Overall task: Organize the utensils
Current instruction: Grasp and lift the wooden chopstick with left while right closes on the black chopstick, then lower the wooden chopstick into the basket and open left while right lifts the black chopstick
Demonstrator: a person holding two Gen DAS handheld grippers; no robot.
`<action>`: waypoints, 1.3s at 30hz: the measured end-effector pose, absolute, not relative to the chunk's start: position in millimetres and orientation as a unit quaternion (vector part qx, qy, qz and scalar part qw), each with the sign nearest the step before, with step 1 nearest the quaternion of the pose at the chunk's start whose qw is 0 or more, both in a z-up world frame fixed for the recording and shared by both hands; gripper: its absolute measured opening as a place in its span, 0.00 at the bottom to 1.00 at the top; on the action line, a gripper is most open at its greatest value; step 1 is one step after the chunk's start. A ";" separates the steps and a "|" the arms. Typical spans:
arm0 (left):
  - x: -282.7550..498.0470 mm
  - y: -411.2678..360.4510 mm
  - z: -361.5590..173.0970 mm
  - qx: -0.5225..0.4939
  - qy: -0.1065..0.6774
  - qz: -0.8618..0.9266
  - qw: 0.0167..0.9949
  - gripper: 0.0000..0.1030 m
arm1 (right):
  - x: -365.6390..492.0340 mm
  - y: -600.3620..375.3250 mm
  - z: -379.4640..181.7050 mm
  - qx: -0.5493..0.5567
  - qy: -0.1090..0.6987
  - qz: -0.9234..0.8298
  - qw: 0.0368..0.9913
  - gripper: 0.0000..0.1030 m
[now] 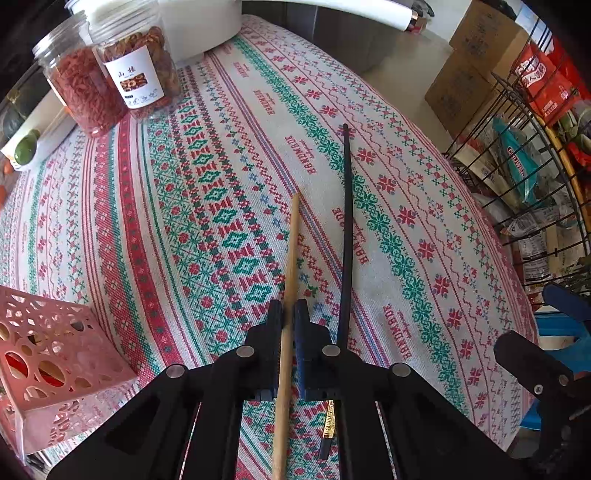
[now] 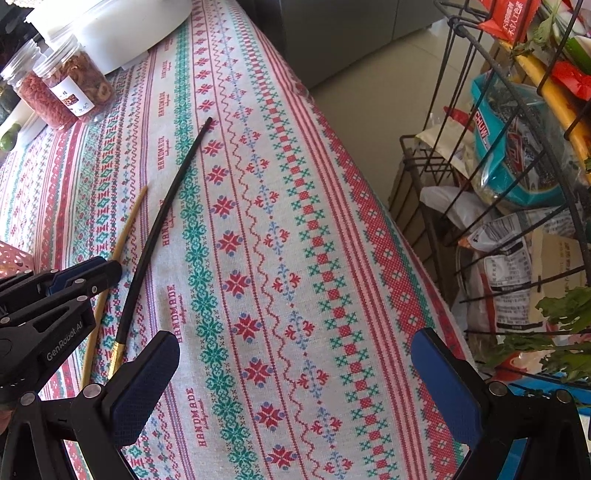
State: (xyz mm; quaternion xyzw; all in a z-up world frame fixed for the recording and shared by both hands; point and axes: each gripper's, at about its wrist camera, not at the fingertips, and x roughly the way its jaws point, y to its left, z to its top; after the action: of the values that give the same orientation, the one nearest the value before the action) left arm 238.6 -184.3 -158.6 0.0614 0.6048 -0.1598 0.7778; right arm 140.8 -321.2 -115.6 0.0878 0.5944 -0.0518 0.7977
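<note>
My left gripper (image 1: pixel 289 314) is shut on a light wooden chopstick (image 1: pixel 291 258) that points away over the patterned tablecloth (image 1: pixel 184 221). A black chopstick (image 1: pixel 347 229) with a gold band lies on the cloth just right of it. In the right wrist view the left gripper (image 2: pixel 110 267) holds the wooden chopstick (image 2: pixel 129 221), with the black chopstick (image 2: pixel 162 218) beside it. My right gripper (image 2: pixel 295 373) is open and empty above the cloth, right of both chopsticks. A pink perforated holder (image 1: pixel 55 354) stands at the left.
Two clear jars of dried food (image 1: pixel 110 81) and a white container (image 1: pixel 199 26) stand at the table's far left. A black wire rack (image 2: pixel 517 166) with snack bags stands off the table's right edge. Cardboard boxes (image 1: pixel 472 66) sit on the floor beyond.
</note>
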 end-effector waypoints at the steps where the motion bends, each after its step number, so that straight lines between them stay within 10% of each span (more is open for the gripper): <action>1: 235.3 -177.4 -155.7 0.049 0.605 -0.162 0.778 0.06 | 141.5 -321.5 -116.2 0.091 0.595 -0.052 0.797 1.00; 8: 191.7 -138.6 -106.3 0.032 0.546 -0.180 0.817 0.06 | 152.6 -311.7 -126.9 0.137 0.608 -0.012 0.782 0.98; 23: 110.9 -39.6 -63.7 -0.005 0.480 -0.198 0.855 0.06 | 198.4 -285.6 -153.6 0.178 0.606 0.036 0.775 0.52; 34: 102.5 -19.4 -61.1 -0.042 0.484 -0.221 0.846 0.06 | 230.3 -238.4 -157.6 0.061 0.593 -0.019 0.803 0.48; 39: 103.5 -12.6 -62.4 -0.046 0.484 -0.213 0.848 0.06 | 226.8 -212.5 -157.8 -0.003 0.594 -0.004 0.805 0.13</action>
State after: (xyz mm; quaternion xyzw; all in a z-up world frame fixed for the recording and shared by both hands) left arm 103.5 -12.6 -62.4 -0.0460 0.4840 -0.2128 0.8476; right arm 226.8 -212.5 -157.8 -0.0027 0.5938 -0.0042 0.8046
